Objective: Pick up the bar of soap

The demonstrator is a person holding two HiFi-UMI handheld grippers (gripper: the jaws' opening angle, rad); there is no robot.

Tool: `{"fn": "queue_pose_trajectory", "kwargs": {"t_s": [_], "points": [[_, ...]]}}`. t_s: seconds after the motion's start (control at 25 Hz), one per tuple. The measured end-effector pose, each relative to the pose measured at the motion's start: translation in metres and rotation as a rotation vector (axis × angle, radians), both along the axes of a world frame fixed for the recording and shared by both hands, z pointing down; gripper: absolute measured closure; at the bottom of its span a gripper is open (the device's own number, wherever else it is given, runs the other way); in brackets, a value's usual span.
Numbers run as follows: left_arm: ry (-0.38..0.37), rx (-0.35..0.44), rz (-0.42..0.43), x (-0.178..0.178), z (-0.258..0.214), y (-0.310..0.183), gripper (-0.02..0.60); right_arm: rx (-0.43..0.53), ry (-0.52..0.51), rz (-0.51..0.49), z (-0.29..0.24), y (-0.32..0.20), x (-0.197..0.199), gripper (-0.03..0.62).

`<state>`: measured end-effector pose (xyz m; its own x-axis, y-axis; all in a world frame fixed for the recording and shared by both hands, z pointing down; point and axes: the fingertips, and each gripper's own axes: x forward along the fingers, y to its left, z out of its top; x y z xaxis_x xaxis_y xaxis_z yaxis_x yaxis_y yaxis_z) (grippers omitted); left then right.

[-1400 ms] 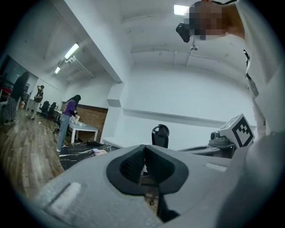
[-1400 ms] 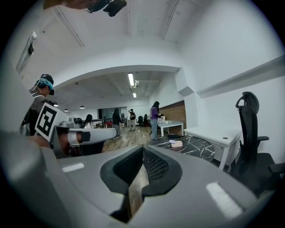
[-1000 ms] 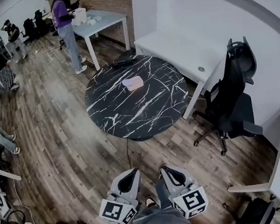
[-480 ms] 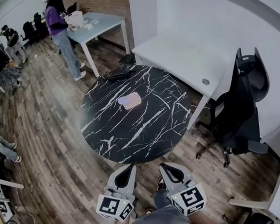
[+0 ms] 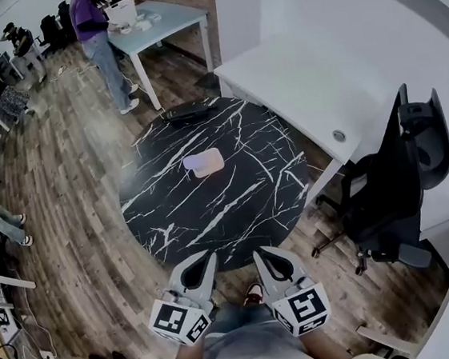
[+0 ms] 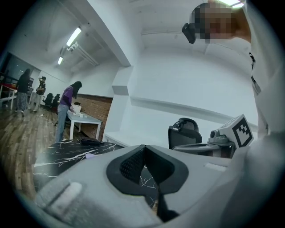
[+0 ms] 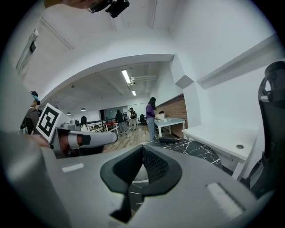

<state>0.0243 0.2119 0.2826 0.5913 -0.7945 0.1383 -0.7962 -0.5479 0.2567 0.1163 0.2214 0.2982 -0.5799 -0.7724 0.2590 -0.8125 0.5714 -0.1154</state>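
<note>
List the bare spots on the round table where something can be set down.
The marble table is mostly bare. The whole near half is free, from the soap to the near rim, and so are the left and right sides beside it. Only the far edge is taken, by a dark flat object. The strip between it and the soap is narrower.

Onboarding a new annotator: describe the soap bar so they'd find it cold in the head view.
Find the round black table with white veins on the wood floor. Just past its centre lies the bar of soap, a pale rounded block. It is the only light thing there; the other item, a flat dark object at the far rim, nearly blends in.
</note>
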Motion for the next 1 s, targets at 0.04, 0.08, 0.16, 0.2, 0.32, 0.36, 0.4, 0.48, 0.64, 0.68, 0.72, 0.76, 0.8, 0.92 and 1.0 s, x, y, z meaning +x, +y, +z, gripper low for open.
{"fn": "queue_pose_trajectory", "kwargs": {"t_s": [0.04,0.08,0.16,0.2,0.32,0.36,0.4,0.48,0.64,0.68,0.72,0.76,0.8,0.92,1.0], "points": [[0.000,-0.008,-0.004,0.000,0.002,-0.004,0.581,0.001,-0.006,-0.005,0.000,-0.005,0.000,0.589],[0.000,-0.018,-0.007,0.001,0.004,-0.008,0.581,0.004,-0.012,-0.011,0.000,-0.011,0.000,0.588],[-0.003,-0.036,-0.016,0.000,0.007,-0.017,0.581,0.005,-0.018,-0.025,0.000,-0.022,-0.003,0.588],[-0.003,-0.040,-0.022,-0.001,0.009,-0.022,0.581,0.003,-0.019,-0.031,0.001,-0.027,-0.004,0.588],[0.006,-0.043,-0.038,-0.006,0.013,-0.035,0.581,-0.011,-0.021,-0.044,0.006,-0.044,-0.010,0.589],[0.010,-0.045,-0.042,-0.008,0.015,-0.040,0.581,-0.014,-0.023,-0.049,0.008,-0.049,-0.013,0.589],[0.013,-0.048,-0.045,-0.010,0.018,-0.046,0.581,-0.016,-0.024,-0.053,0.010,-0.055,-0.015,0.589],[0.022,-0.052,-0.045,-0.015,0.023,-0.058,0.581,-0.016,-0.017,-0.059,0.012,-0.068,-0.020,0.589],[0.042,-0.060,-0.071,-0.028,0.024,-0.090,0.581,-0.013,-0.008,-0.069,0.013,-0.097,-0.031,0.589],[0.050,-0.064,-0.074,-0.032,0.026,-0.098,0.581,-0.017,-0.005,-0.071,0.015,-0.104,-0.034,0.589],[0.060,-0.070,-0.073,-0.035,0.029,-0.106,0.581,-0.019,-0.001,-0.074,0.016,-0.112,-0.038,0.589],[0.068,-0.074,-0.069,-0.038,0.032,-0.115,0.581,-0.020,0.002,-0.077,0.018,-0.121,-0.042,0.589],[0.070,-0.080,-0.065,-0.041,0.035,-0.123,0.581,-0.022,0.004,-0.081,0.020,-0.129,-0.047,0.589],[0.076,-0.112,-0.058,-0.052,0.045,-0.148,0.581,-0.036,0.021,-0.093,0.030,-0.155,-0.063,0.589],[0.092,-0.136,-0.060,-0.062,0.057,-0.164,0.581,-0.050,0.035,-0.101,0.039,-0.172,-0.073,0.589]]}}
